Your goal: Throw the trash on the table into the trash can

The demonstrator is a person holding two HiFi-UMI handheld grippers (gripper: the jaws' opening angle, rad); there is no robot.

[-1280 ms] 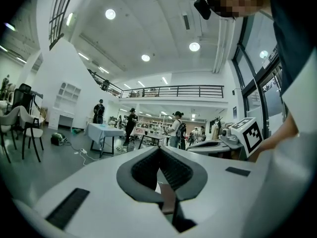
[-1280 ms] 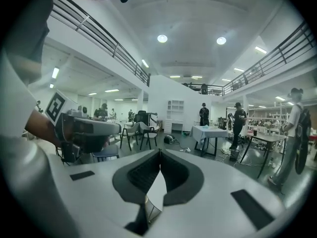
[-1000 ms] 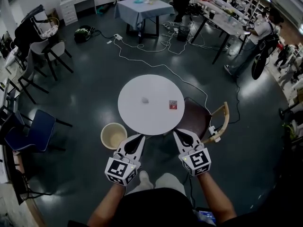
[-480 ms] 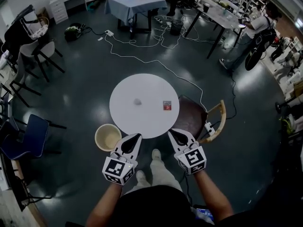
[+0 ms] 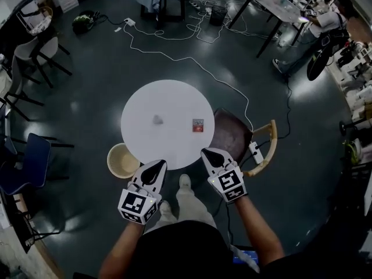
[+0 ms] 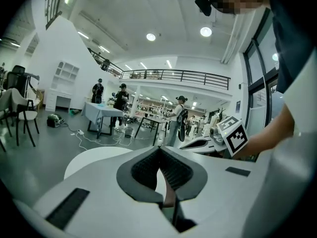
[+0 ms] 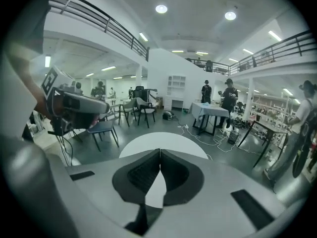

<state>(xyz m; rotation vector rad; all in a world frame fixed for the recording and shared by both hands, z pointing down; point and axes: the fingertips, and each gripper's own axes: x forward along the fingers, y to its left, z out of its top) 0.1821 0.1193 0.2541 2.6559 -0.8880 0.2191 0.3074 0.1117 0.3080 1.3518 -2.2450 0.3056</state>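
A round white table (image 5: 142,106) stands just ahead of me. On it lie a small crumpled grey wad (image 5: 157,120) near the middle and a small red packet (image 5: 198,125) toward its right side. A beige trash can (image 5: 122,160) sits on the floor against the table's near left edge. My left gripper (image 5: 158,166) is shut and empty, short of the table's near rim, right of the can. My right gripper (image 5: 210,154) is shut and empty at the table's near right rim. In the left gripper view the left gripper (image 6: 159,148) has its tips together; the right gripper (image 7: 159,152) likewise.
A brown wooden chair (image 5: 244,144) stands against the table's right side, with a power strip (image 5: 256,152) and cable on the floor. A blue chair (image 5: 32,158) is at the left. Desks, chairs and standing people (image 5: 317,28) fill the far room.
Both grippers came forward and lower toward the table's near rim, still shut. The table, the can and the chair have shifted nearer and leftward in the head view.
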